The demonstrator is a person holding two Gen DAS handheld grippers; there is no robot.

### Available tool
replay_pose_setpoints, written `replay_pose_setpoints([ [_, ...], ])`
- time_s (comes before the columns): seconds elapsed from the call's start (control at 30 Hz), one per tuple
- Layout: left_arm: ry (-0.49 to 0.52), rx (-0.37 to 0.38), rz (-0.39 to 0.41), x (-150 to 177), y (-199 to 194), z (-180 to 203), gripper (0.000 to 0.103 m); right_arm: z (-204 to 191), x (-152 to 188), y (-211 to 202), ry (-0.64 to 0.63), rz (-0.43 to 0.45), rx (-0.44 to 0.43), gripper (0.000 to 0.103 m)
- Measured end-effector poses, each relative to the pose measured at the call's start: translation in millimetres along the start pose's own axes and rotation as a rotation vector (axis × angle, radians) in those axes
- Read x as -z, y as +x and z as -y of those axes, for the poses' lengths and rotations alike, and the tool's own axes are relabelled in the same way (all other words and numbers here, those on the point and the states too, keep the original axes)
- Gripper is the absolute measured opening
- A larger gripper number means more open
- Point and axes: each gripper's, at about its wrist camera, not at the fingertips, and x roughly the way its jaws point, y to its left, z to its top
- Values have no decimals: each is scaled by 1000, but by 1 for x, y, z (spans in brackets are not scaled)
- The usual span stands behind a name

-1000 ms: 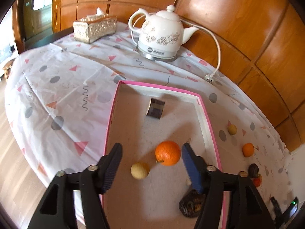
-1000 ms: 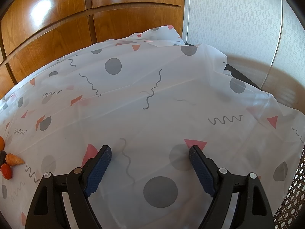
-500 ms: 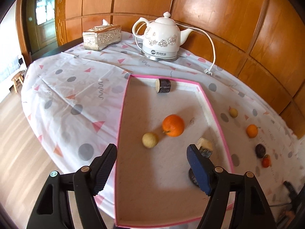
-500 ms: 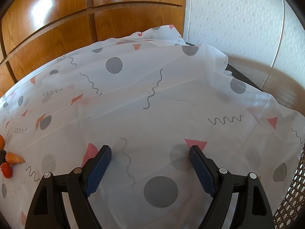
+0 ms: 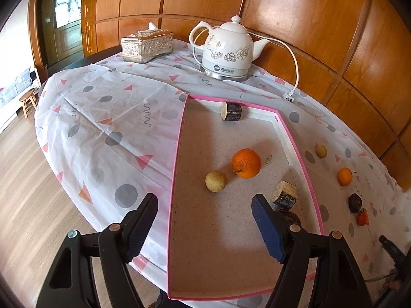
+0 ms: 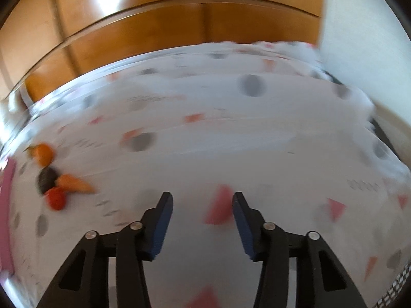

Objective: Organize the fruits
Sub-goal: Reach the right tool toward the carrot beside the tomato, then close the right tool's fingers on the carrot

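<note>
Grippers hovering, both open and empty.
Orange (image 5: pixel 246 163) lying in tray (image 5: pixel 175 154) at 12 o'clock from left gripper (image 5: pixel 205 220); right gripper (image 6: pixel 202 222) hanging over cloth (image 6: pixel 231 154).

Orange (image 5: pixel 246 163): round, bright, mid pink-rimmed tray (image 5: pixel 298 151).
Yellow fruit (image 5: pixel 216 181): just beside the orange, in the tray.
Small orange (image 5: pixel 344 176): on the tabletop, right of the tray.
Pale fruit (image 5: pixel 321 151): tabletop, near the tray rim.
Dark fruit (image 5: pixel 355 202), red fruit (image 5: pixel 361 219): close together, tabletop.
</note>
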Motion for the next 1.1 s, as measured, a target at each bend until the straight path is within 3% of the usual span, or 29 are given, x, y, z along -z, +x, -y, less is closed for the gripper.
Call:
replay_pose_setpoints([
  [0.1, -15, -1, -5, 1, 0, -4, 76, -26, -4, 2, -101, -22, -87, 45],
  [0.3, -62, -12, -14, 3, 0, -14, 76, -70, -8, 4, -281, -49, -169, 45],
  [0.5, -85, -19, -22, 4, 0, -20, 76, -102, -10, 6, -450, -72, -195, 45],
  [0.57, -87, -20, -23, 4, 0, -20, 76, -111, -10, 9, -517, -83, -195, 38],
  [0.83, -100, -34, -27, 4, 0, -24, 76, -141, -15, 24, -733, -126, -208, 34],
  [0.93, -100, -39, -28, 4, -1, -23, 76, -149, -16, 26, -775, -131, -217, 24],
  [1.1, -110, -46, -27, 5, -1, -25, 76, -156, -13, 25, -791, -133, -224, 19],
])
